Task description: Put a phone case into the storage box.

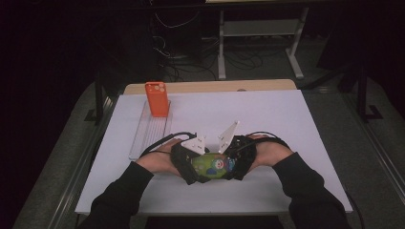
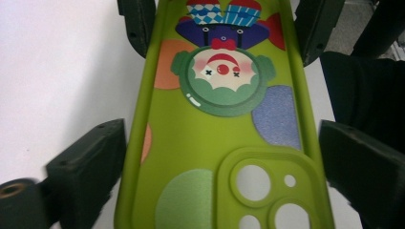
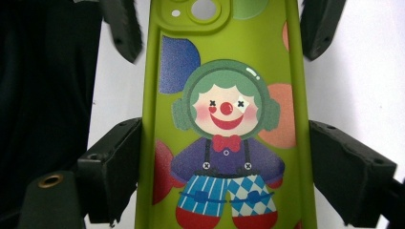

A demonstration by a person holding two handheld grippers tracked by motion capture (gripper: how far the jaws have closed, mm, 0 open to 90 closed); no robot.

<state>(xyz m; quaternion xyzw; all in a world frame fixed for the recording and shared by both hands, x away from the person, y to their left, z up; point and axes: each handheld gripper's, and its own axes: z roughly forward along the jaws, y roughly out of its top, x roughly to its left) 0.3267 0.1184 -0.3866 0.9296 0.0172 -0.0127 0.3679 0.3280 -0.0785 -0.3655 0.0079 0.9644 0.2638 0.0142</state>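
A lime-green phone case (image 1: 212, 165) printed with a clown is held just above the white table, near its front, between my two grippers, which face each other. My right gripper (image 3: 224, 160) is shut on the clown's end of the case (image 3: 224, 119), its pads pressing both long edges. My left gripper (image 2: 222, 143) straddles the camera-hole end of the case (image 2: 210, 143), and its jaws stand a sliver off the edges. In the high view the left gripper (image 1: 193, 164) and the right gripper (image 1: 235, 163) meet over the case.
An orange phone case (image 1: 157, 98) stands upright at the far end of a clear ribbed tray (image 1: 149, 131) on the left of the white table (image 1: 267, 124). A wooden strip (image 1: 210, 86) lines the far edge.
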